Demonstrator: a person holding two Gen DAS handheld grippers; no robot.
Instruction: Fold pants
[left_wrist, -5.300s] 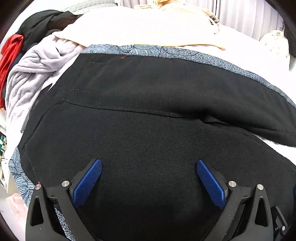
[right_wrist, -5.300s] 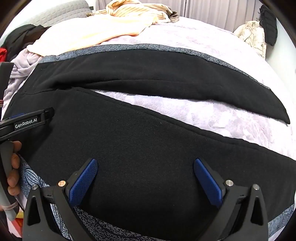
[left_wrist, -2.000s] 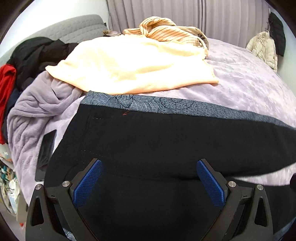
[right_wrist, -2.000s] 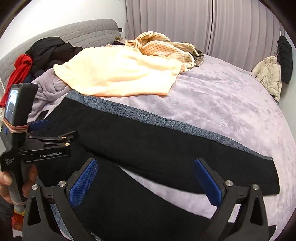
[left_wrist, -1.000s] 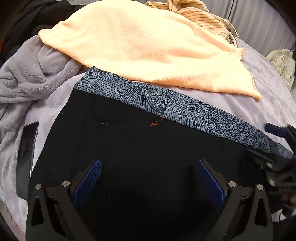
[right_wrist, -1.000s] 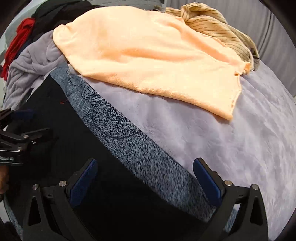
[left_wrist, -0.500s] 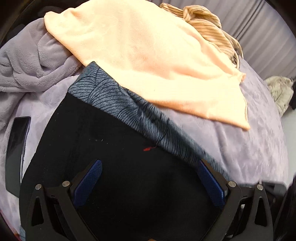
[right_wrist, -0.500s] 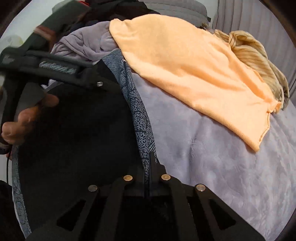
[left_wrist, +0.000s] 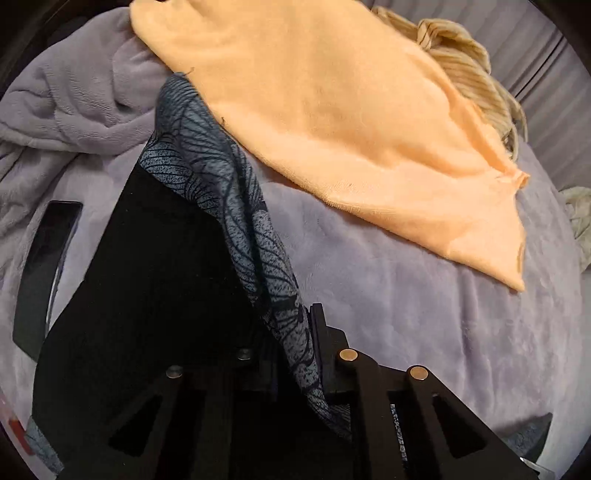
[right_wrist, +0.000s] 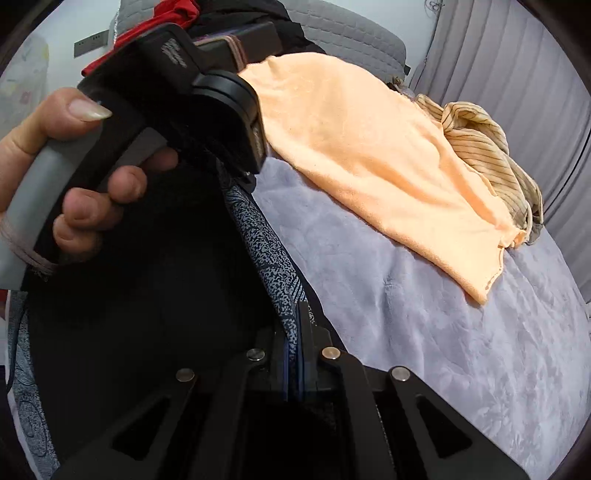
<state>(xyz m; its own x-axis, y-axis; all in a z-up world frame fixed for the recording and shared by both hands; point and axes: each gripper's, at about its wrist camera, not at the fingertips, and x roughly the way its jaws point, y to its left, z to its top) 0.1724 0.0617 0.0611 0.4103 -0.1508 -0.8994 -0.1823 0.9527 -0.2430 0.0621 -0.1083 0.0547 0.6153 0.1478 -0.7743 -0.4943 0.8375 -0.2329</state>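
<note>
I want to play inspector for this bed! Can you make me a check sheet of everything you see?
Surface: bed with a lilac plush cover.
Job's things: black pants with a blue patterned band, lifted at that edge.
Clutter: peach towel, striped shirt, lilac blanket, dark phone, red cloth.
Grippers: left tongs shut on the band; right tongs shut on the band; left hand holds its handle.
Cables: nothing seen.
Surroundings: grey headboard, grey curtains.

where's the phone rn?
Left wrist view, far left: the phone lies on the lavender blanket, just left of the black pants.
</note>
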